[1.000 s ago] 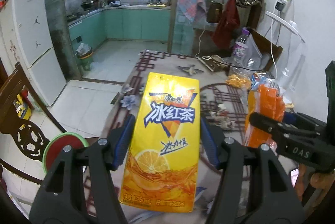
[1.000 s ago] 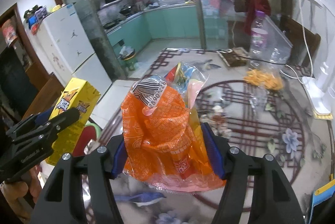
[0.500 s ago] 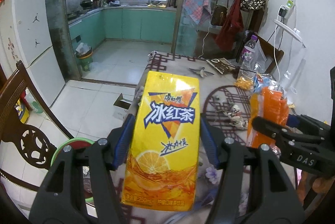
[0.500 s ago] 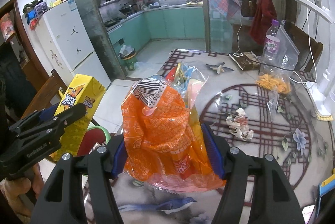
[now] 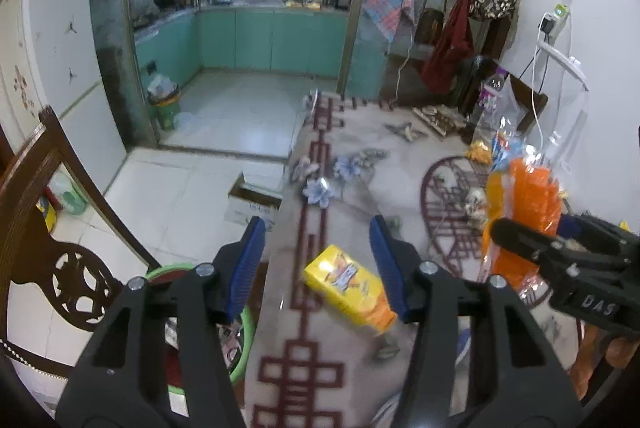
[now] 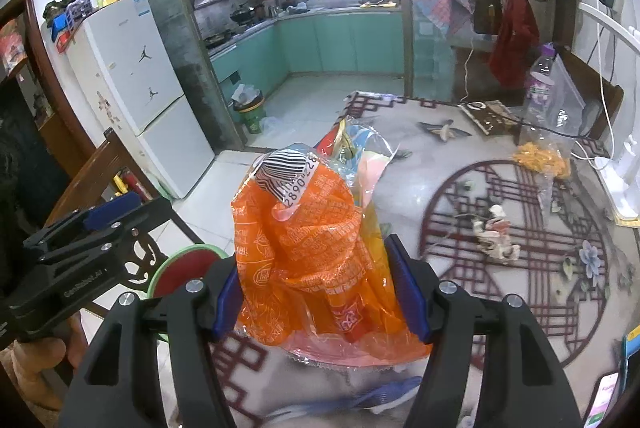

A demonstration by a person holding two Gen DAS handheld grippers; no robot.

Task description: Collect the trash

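Observation:
A yellow iced-tea carton (image 5: 348, 292) shows tilted and blurred below my left gripper (image 5: 316, 232), low over the patterned table (image 5: 360, 156) and near the right finger. The jaws are closing, and their blue pads (image 5: 248, 260) do not touch the carton. My right gripper (image 6: 316, 268) is shut on a crumpled orange snack bag (image 6: 304, 248) with clear plastic wrappers bunched behind it. The same bag (image 5: 528, 196) appears at the right of the left wrist view. A red bin with a green rim (image 6: 180, 268) stands on the floor beside the table's near left edge.
Crumpled paper (image 6: 494, 236) lies on the table's round pattern. A plastic bottle and clear bag (image 6: 544, 88) stand at the far right, with a white lamp base (image 6: 624, 188) beside them. A dark wooden chair (image 5: 48, 220) and a cardboard box (image 5: 252, 204) sit left of the table.
The carton has left the left gripper's jaws and dropped below them, tilted. Both grippers have drawn back along the table; the right still holds the orange bag.

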